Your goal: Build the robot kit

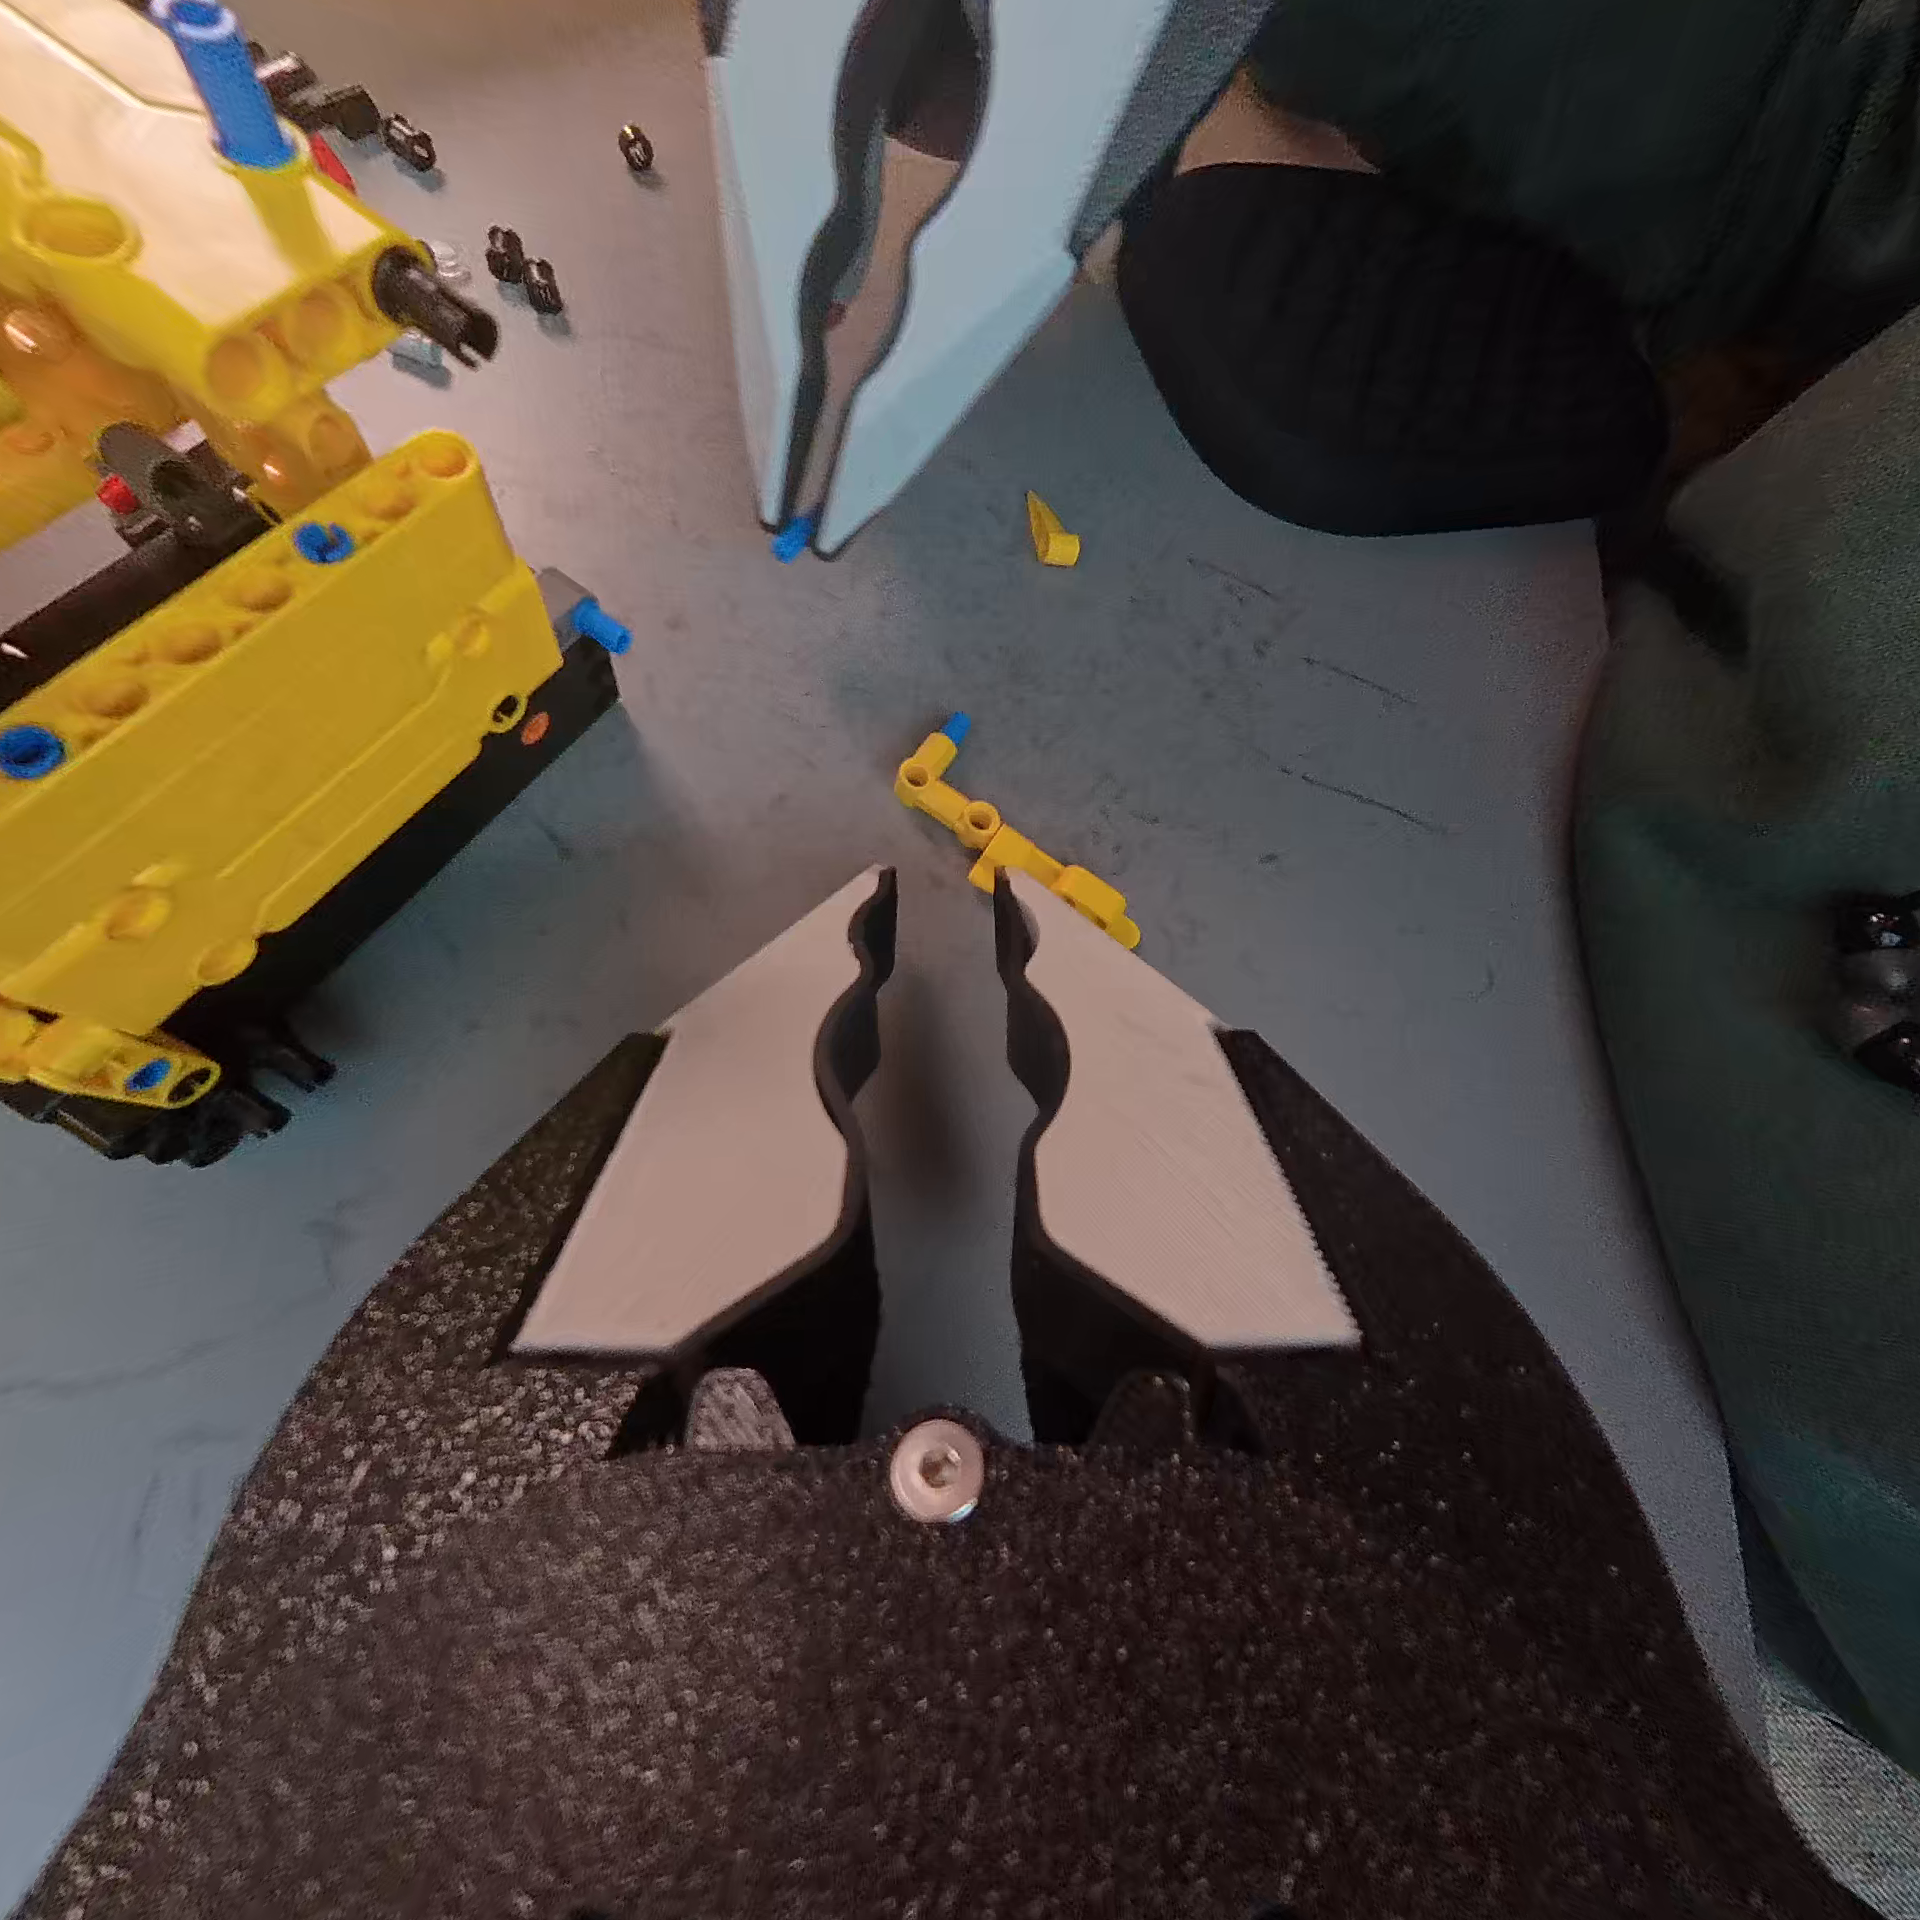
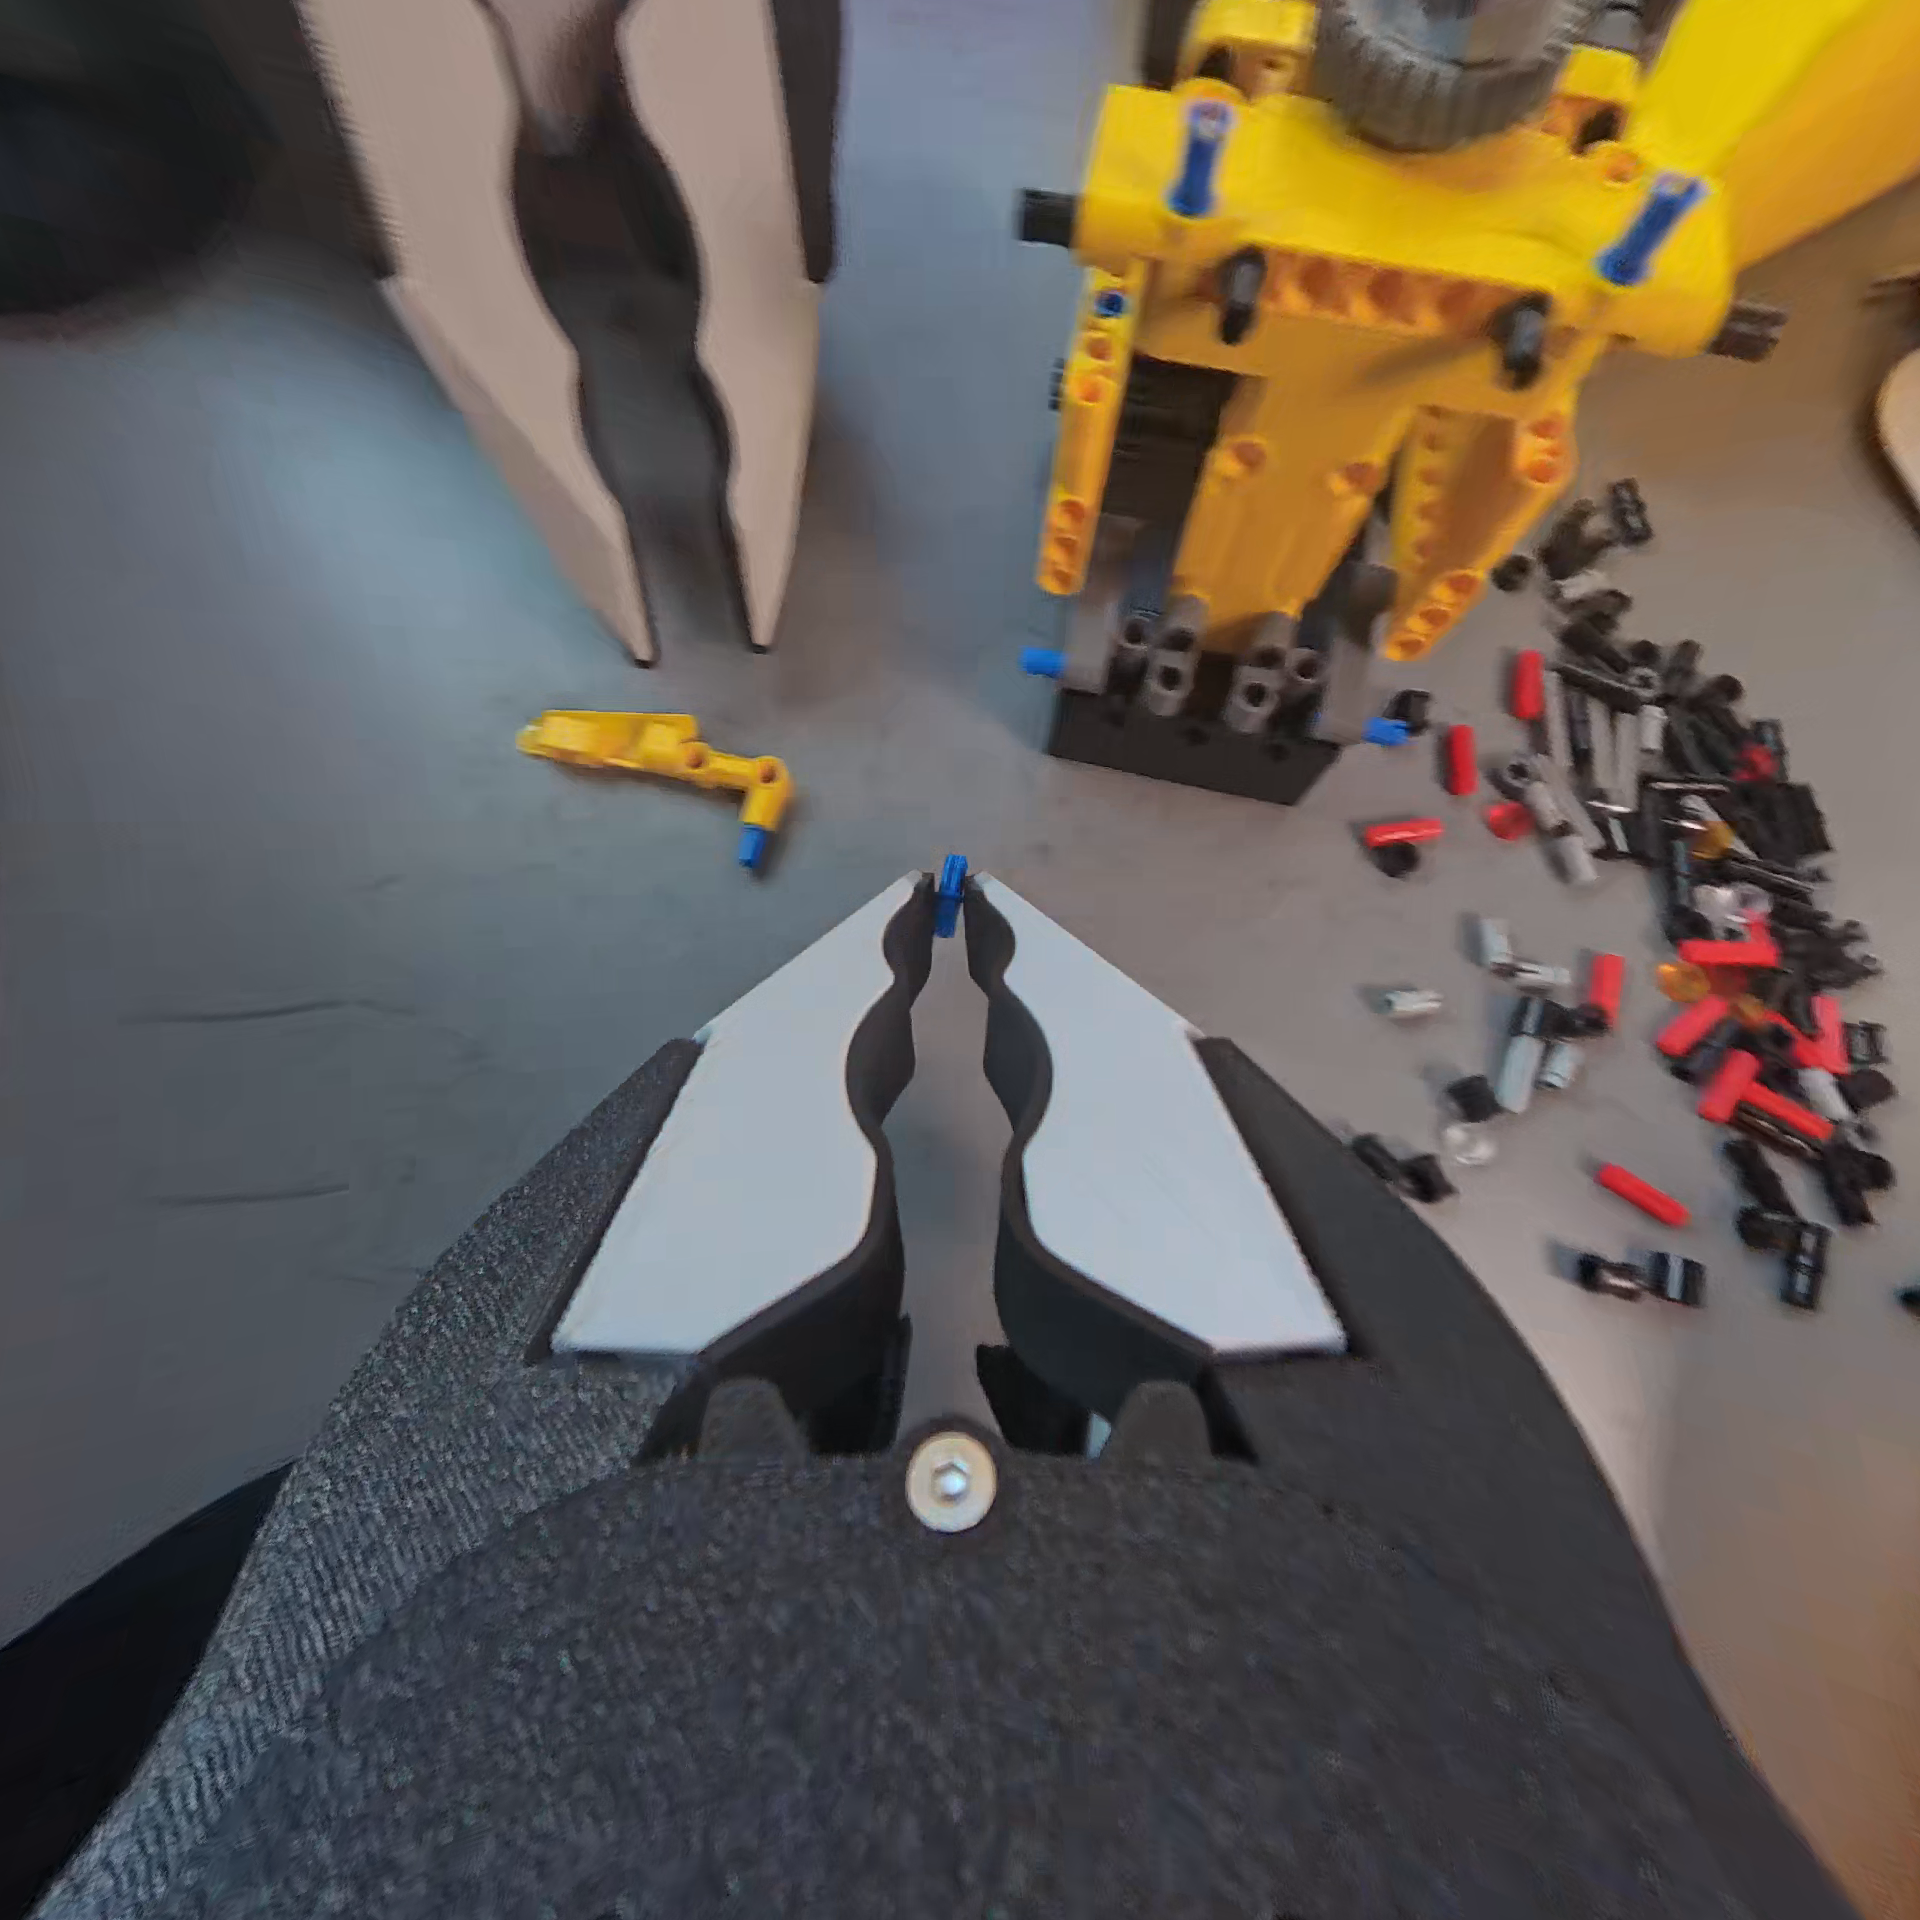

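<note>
Over grey tabletop (image 2: pixel 312 1039) — right hand-held gripper (image 2: pixel 948 883) pinching blue pin (image 2: pixel 949 894), left hand-held gripper (image 1: pixel 943 883) parted, empty.

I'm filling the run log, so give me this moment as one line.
left hand-held gripper: open, beside yellow bent piece | right hand-held gripper: shut on blue pin | yellow model: standing

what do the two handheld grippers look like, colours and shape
Both match. The left gripper and right gripper each have a rough, speckled black body that widens toward the camera, with one silver screw in the middle. Two flat pale grey fingers taper to narrow tips, each lined on its inner edge with wavy black padding. No cables or markings show.
</note>
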